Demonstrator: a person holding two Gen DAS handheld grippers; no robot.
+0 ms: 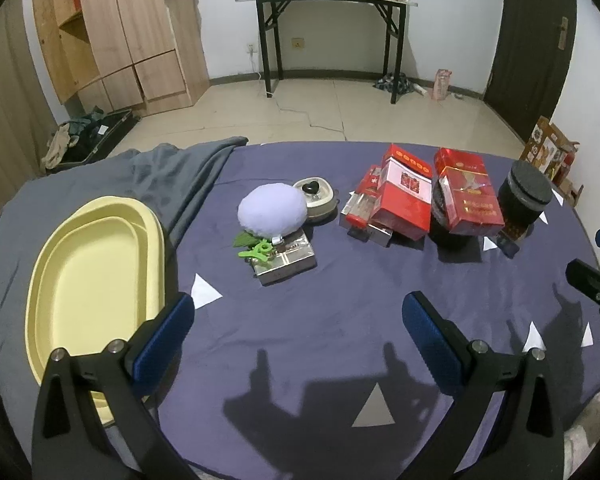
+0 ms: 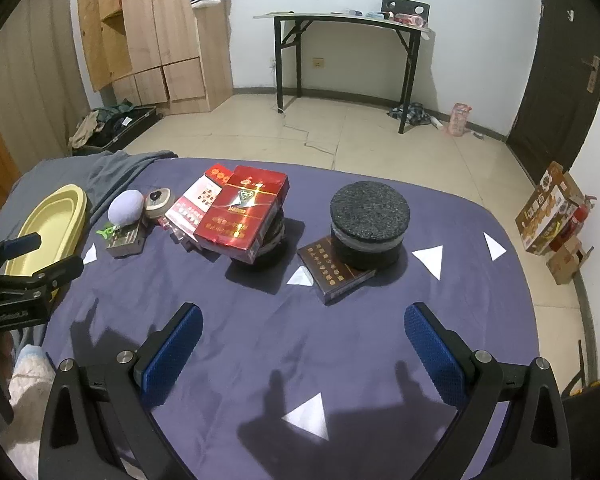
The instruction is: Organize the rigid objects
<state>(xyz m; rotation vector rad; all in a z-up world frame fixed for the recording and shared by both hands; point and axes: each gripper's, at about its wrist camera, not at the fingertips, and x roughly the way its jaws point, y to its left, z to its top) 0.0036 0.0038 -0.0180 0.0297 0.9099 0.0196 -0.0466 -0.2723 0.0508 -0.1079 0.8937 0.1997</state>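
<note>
Red boxes [image 1: 404, 196] sit well ahead of both grippers, left gripper [image 1: 298, 332] and right gripper [image 2: 304, 344] spread wide, nothing between them.

There were two nested yellow trays [image 1: 96, 272], one lilac puff [image 1: 270, 210], one green clip [image 1: 256, 250], one silver box [image 1: 286, 262], and two black round containers [image 2: 370, 220] (red boxes [image 1: 404, 196] overlapped, uncountable).
</note>
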